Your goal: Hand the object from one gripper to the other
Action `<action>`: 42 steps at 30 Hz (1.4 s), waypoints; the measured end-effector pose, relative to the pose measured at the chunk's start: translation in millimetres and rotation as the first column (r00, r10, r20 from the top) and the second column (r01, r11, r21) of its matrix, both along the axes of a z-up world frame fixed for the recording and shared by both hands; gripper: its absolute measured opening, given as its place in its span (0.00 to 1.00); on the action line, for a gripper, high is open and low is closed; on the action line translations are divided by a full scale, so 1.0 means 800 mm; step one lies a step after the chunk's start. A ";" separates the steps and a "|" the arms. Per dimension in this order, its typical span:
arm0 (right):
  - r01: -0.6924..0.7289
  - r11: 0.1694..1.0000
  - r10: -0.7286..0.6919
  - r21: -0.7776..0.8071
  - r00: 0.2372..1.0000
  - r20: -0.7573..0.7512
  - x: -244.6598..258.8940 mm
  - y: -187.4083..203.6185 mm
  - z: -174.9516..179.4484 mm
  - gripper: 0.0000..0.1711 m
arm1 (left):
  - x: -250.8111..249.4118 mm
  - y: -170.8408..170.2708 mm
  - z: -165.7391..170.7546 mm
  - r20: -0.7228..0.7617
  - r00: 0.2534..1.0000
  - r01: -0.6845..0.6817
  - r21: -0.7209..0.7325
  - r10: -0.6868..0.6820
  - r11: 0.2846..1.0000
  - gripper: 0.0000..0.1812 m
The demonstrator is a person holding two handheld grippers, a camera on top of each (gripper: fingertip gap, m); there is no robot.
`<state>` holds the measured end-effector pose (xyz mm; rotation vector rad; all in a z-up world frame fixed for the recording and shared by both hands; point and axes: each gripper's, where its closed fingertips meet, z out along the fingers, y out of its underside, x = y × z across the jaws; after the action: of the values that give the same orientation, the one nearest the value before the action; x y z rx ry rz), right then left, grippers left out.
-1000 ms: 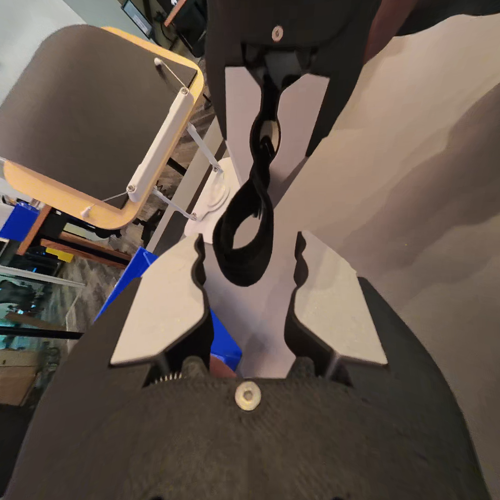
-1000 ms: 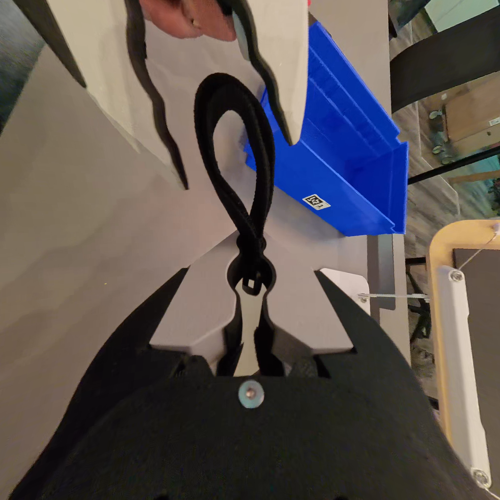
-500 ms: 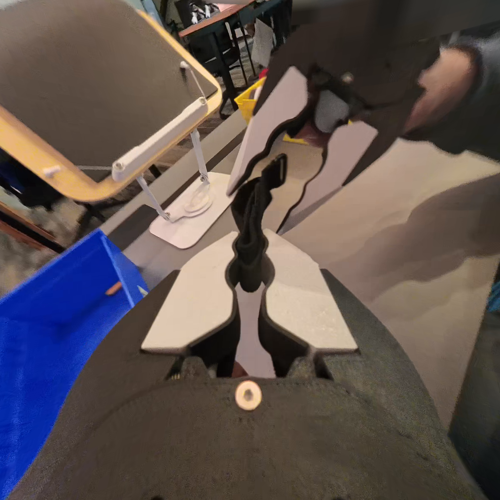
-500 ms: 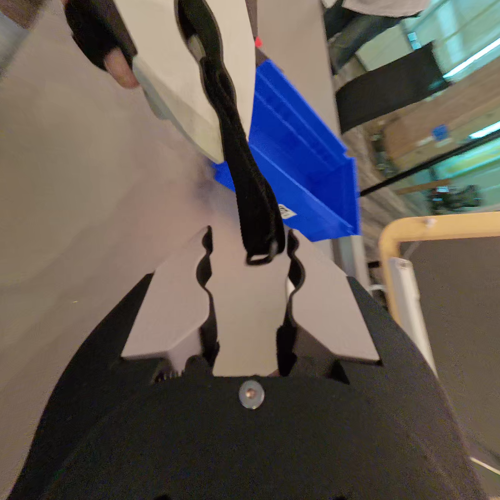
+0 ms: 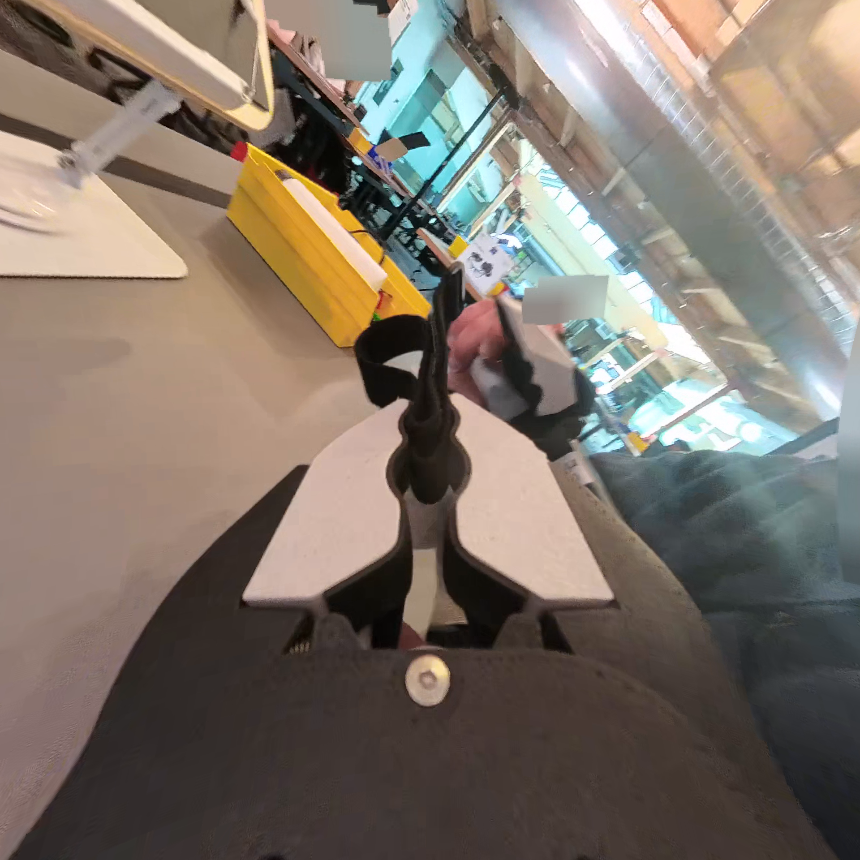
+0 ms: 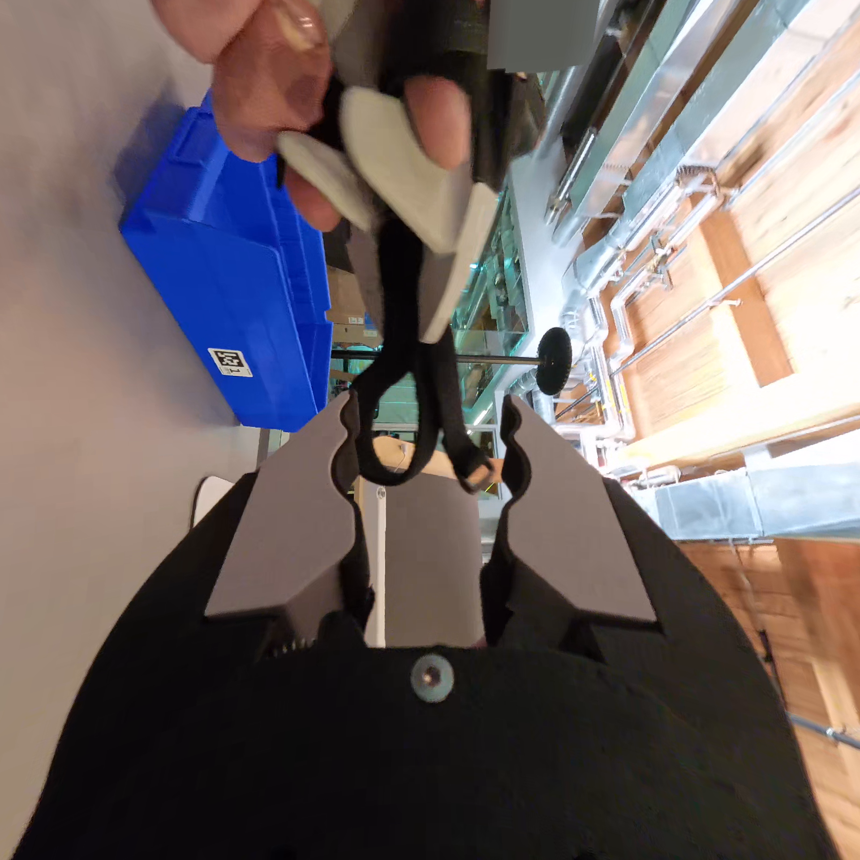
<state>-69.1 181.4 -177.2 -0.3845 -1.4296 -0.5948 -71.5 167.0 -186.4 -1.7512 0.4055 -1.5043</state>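
Black woven strap (image 5: 421, 414), doubled into a loop with a small plastic buckle at one end, is clamped in the left gripper (image 5: 428, 458), whose jaws are closed tight on the bunched webbing. In the right wrist view the strap's loop and buckle (image 6: 474, 470) hang between the fingers of the right gripper (image 6: 426, 446), which stands wide open and holds nothing; the loop appears to brush one finger's scalloped black lining, though contact cannot be confirmed.

Judgement: the transfer appears complete or nearly so. To finish well, the right gripper should back straight away along the strap's length, keeping its jaws apart so the buckle does not snag on the wavy pads, while the left keeps its grip firm.

Gripper fingers are flat grey plates with dark rubbery edging. A glossy blue bin (image 6: 223, 288) and yellow bin (image 5: 307, 251) sit on the smooth pale bench (image 5: 139, 395).
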 end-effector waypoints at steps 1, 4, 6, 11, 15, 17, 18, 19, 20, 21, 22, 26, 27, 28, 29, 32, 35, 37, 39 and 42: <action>-0.006 1.000 0.005 0.020 1.000 0.017 -0.001 0.001 -0.006 0.32 | 0.003 -0.002 0.002 0.028 1.000 0.014 -0.020 -0.013 1.000 0.05; -0.016 1.000 0.016 0.022 1.000 0.006 0.001 0.006 -0.010 0.19 | 0.011 -0.006 0.003 0.034 0.999 0.041 -0.037 -0.040 0.998 0.05; -0.021 1.000 0.021 0.004 1.000 -0.006 0.003 0.006 -0.006 0.13 | 0.014 -0.007 0.006 0.065 0.997 0.053 -0.058 -0.049 0.997 0.05; -0.036 0.985 0.038 -0.169 0.999 0.004 0.005 0.008 -0.010 0.03 | 0.018 -0.006 0.001 0.088 0.994 0.064 -0.071 -0.058 0.995 0.05; -0.042 0.927 0.039 -0.373 0.999 -0.015 0.007 0.012 -0.016 0.02 | 0.016 -0.001 0.004 0.050 0.999 0.010 0.006 -0.010 1.000 0.12; -0.016 0.886 0.014 -0.463 1.000 -0.008 0.012 0.022 -0.020 0.02 | 0.011 0.003 0.006 -0.007 0.999 -0.042 0.088 0.042 0.995 0.19; -0.012 0.865 0.015 -0.501 1.000 0.001 0.013 0.024 -0.022 0.02 | 0.009 0.003 0.009 -0.035 0.997 -0.056 0.135 0.062 0.989 0.22; -0.011 0.835 0.017 -0.550 1.000 0.006 0.015 0.025 -0.025 0.02 | 0.007 0.003 0.010 -0.077 0.993 -0.075 0.192 0.091 0.978 0.24; -0.009 0.801 0.015 -0.599 1.000 0.006 0.016 0.027 -0.027 0.02 | 0.004 0.005 0.011 -0.130 0.983 -0.095 0.259 0.132 0.961 0.26; -0.014 0.770 0.021 -0.638 1.000 0.004 0.016 0.027 -0.029 0.02 | 0.001 0.006 0.012 -0.188 0.966 -0.107 0.331 0.177 0.938 0.28; -0.025 0.742 0.034 -0.670 0.999 0.000 0.016 0.025 -0.031 0.02 | -0.001 0.005 0.013 -0.243 0.946 -0.104 0.404 0.216 0.909 0.29; -0.063 0.585 0.094 -0.809 0.995 -0.009 0.011 0.011 -0.042 0.02 | 0.002 0.002 0.006 -0.451 0.815 0.008 0.637 0.364 0.771 0.32; -0.068 0.550 0.113 -0.832 0.994 -0.006 0.011 0.008 -0.045 0.02 | 0.001 0.004 0.002 -0.482 0.777 0.031 0.672 0.405 0.740 0.31; -0.072 0.512 0.132 -0.856 0.991 -0.004 0.011 0.004 -0.047 0.03 | 0.000 0.005 0.001 -0.498 0.751 0.048 0.696 0.434 0.716 0.28; -0.082 0.473 0.150 -0.877 0.989 -0.012 0.011 0.000 -0.049 0.02 | -0.001 0.005 0.002 -0.494 0.744 0.049 0.712 0.450 0.701 0.25; -0.110 0.396 0.181 -0.912 0.983 -0.040 0.013 -0.008 -0.047 0.02 | -0.002 0.001 0.007 -0.449 0.786 0.020 0.705 0.425 0.709 0.17; -0.117 0.355 0.201 -0.928 0.978 -0.047 0.014 -0.013 -0.048 0.02 | -0.002 -0.002 0.006 -0.452 0.779 0.036 0.725 0.435 0.688 0.13; -0.127 0.346 0.196 -0.930 0.979 -0.061 0.013 -0.011 -0.047 0.03 | -0.002 -0.001 0.005 -0.454 0.776 0.030 0.719 0.437 0.695 0.12; -0.141 0.354 0.181 -0.925 0.980 -0.080 0.012 -0.007 -0.045 0.04 | -0.004 0.001 0.004 -0.444 0.794 0.008 0.691 0.416 0.723 0.11; -0.181 0.438 0.127 -0.880 0.982 -0.138 0.011 0.004 -0.031 0.17 | -0.011 0.009 0.005 -0.390 0.839 -0.083 0.597 0.378 0.798 0.07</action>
<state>-60.6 184.3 -202.1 -1.0907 -1.6168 0.4190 -80.7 173.8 -182.7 -1.5972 0.7677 -0.6290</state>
